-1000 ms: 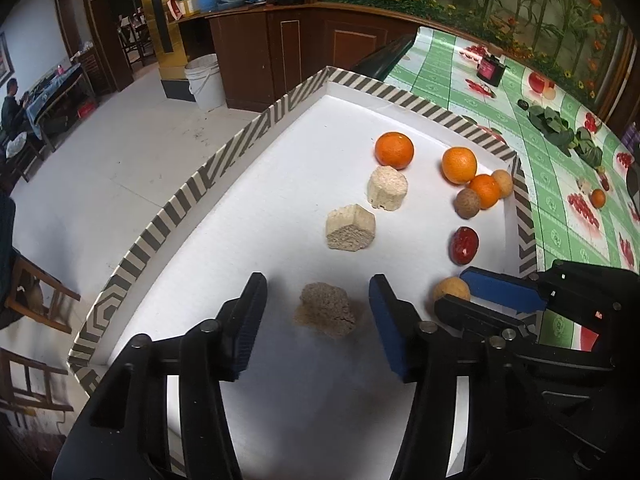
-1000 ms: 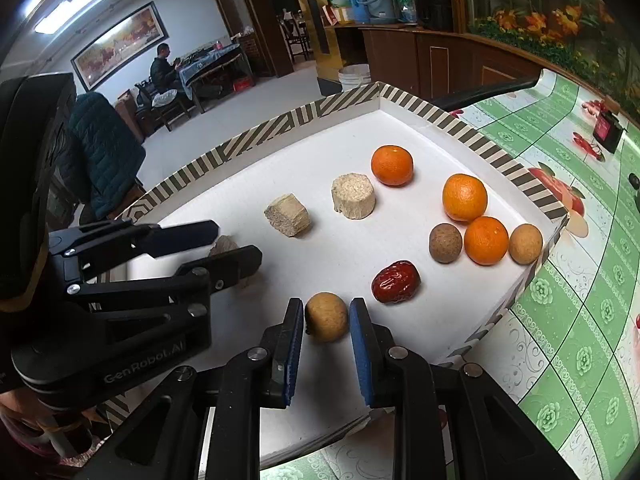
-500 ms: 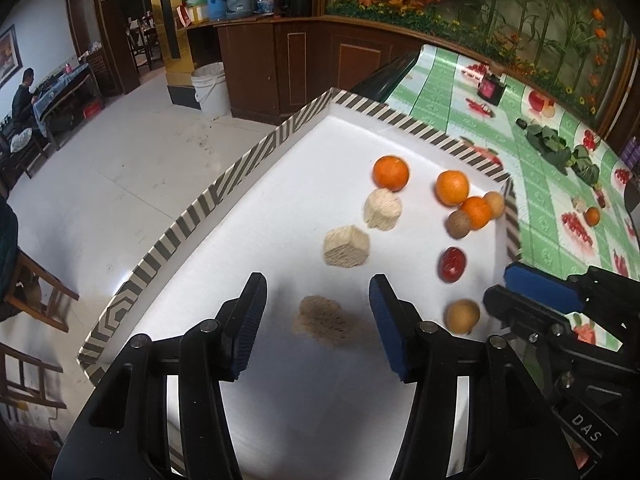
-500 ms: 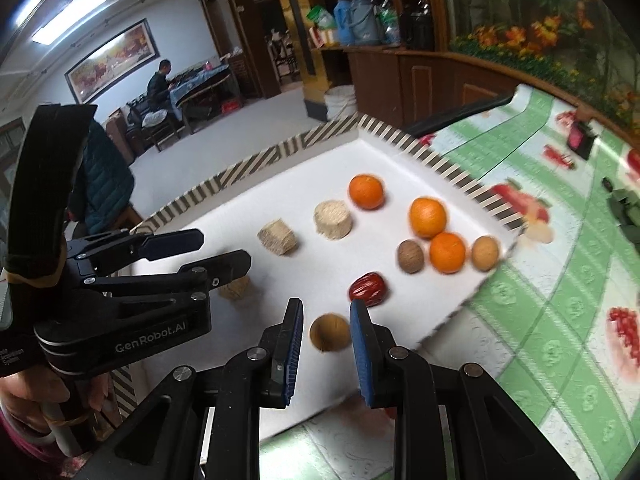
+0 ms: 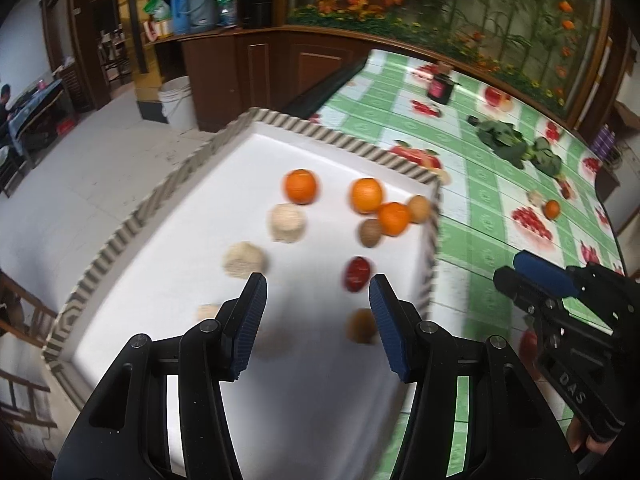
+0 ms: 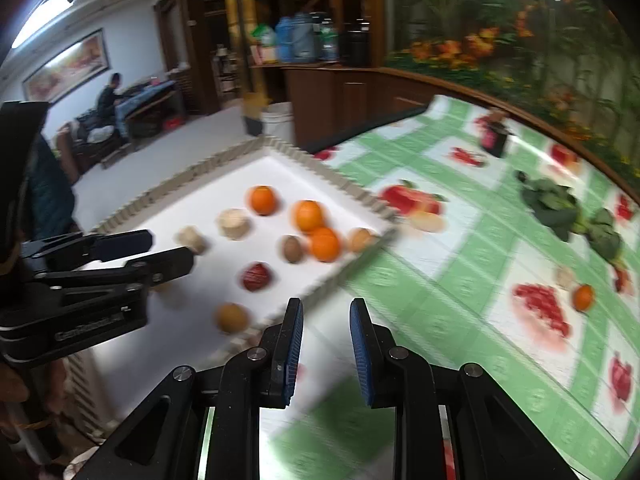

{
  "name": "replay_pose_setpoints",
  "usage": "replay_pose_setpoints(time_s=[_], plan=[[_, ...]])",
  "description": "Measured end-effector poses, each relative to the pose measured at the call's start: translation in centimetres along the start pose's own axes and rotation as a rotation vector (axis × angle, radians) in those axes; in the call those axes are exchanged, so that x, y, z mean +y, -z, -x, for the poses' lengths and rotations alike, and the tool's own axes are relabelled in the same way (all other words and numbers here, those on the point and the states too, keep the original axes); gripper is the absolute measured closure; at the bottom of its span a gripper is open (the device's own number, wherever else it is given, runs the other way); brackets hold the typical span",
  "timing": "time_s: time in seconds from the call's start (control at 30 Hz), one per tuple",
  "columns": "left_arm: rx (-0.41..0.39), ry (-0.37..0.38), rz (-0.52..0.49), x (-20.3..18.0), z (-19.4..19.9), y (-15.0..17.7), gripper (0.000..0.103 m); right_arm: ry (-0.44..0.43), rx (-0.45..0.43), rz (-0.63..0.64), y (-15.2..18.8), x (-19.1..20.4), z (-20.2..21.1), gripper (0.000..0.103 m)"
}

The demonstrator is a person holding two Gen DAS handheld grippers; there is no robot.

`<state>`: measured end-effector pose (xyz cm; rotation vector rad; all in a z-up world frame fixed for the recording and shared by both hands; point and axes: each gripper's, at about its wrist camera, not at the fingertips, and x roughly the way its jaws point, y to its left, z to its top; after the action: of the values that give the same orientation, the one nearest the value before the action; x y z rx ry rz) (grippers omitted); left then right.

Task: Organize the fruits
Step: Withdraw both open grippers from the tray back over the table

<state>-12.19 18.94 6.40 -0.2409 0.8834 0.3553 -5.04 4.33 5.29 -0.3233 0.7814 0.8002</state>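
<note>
White and shallow, the tray (image 5: 168, 280) with its striped rim lies under the left tool (image 5: 316, 300), whose blue pads stand moderately apart with nothing between them. Just past its right fingertip is a red date (image 5: 356, 274), and close by that same finger a round tan fruit (image 5: 361, 326). Farther ahead sit three oranges (image 5: 301, 186) and two pale cut blocks (image 5: 287, 222). The right tool (image 6: 325, 322) hangs off the tray's near corner, over the green checked cloth on the desk (image 6: 460, 264), its pads close together and empty. The fruits lie ahead and to its left; everything is motion-blurred.
</note>
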Motion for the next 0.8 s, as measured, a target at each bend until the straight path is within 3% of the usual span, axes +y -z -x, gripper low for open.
replay_pose_setpoints(time_s=[0.47, 0.8], plan=[[0.022, 0.092, -0.120, -8.8, -1.3, -0.2, 0.049, 0.156, 0.031, -0.127, 3.5, -9.0, 1.7, 0.080], [0.036, 0.110, -0.173, -12.4, -2.2, -0.3, 0.049, 0.184, 0.037, -0.193, 5.0, -13.0, 2.9, 0.080]])
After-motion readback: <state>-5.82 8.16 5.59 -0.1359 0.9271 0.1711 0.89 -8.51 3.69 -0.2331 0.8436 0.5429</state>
